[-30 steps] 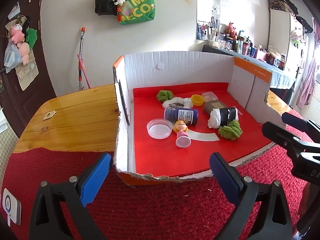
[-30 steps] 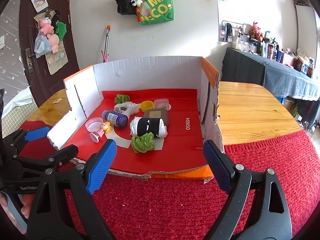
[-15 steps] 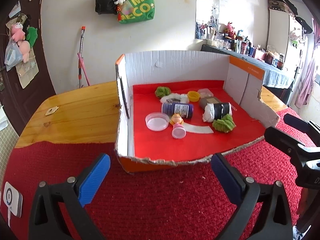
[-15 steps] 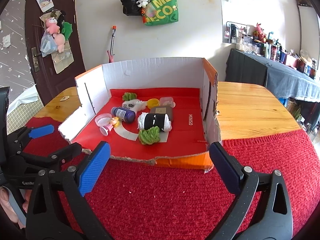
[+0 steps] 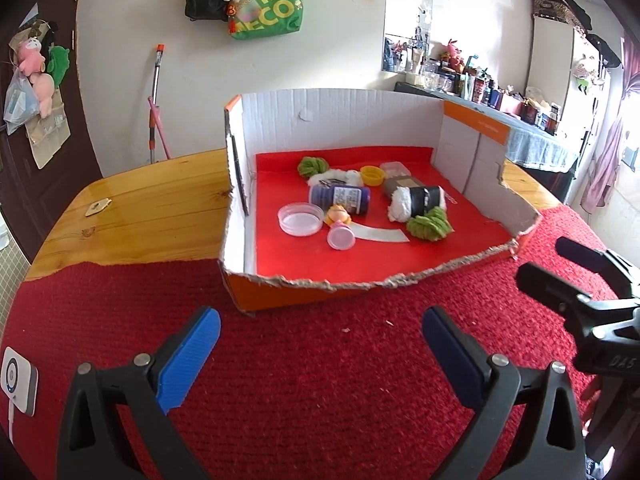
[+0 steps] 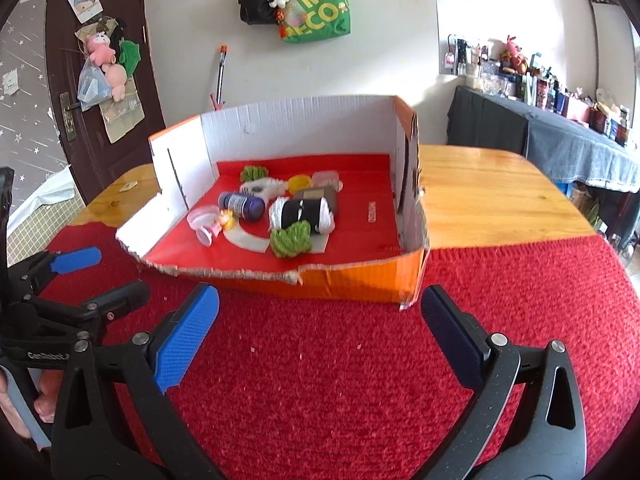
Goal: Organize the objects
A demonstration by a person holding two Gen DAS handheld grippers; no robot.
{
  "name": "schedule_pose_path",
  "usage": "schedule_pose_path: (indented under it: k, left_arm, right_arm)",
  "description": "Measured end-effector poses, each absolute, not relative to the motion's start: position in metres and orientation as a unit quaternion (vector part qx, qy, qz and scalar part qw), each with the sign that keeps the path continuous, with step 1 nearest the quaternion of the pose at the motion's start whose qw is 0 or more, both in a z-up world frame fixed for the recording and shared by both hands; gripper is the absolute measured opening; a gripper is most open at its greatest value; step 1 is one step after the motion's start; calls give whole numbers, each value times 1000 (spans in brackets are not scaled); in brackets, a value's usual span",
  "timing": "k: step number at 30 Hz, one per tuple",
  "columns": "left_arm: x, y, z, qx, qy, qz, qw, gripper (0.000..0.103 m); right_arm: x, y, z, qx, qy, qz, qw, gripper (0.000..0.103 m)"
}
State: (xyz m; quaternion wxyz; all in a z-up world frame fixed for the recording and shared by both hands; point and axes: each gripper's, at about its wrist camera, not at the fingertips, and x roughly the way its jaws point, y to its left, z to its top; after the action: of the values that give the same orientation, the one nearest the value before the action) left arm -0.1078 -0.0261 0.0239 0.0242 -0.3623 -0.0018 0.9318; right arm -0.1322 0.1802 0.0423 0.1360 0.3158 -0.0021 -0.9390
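Left wrist view, risk: the purple bottle [image 5: 340, 199] lies on its side at frame centre, touching the doll [image 5: 339, 220] — a careless reach could roll it.
Left wrist view, pose: left gripper [image 5: 320, 344] hangs at the lower edge over the red mat [image 5: 320, 392], jaws released, nothing between.
Right wrist view, risk: the box [image 6: 352, 280] has a torn front wall at mid-frame — fingers could snag it.
Right wrist view, pose: right gripper [image 6: 320, 328] low in frame, tilted down, jaws spread wide, empty.

Shelf bottles [image 5: 480, 88] too small to identify; brown box [image 6: 318, 194] half hidden behind sock roll [image 6: 302, 214].
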Motion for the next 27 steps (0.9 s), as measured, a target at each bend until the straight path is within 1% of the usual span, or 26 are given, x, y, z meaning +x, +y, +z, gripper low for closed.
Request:
schedule_pose_path:
  k: [5,10,27]
  left_arm:
    - [-102,-21,19,-376,0,926,31,103]
    - [-101,-17,11,-391,2,920,30,103]
    - [-108,-22,-8,-428,-6,904,14,103]
  right_arm:
    - [-128,181,35,330,-8,-933,141,103]
    - [-126,176,27,344,6,-928,140,103]
    - [-130,184,11,373,-7,-919,127,103]
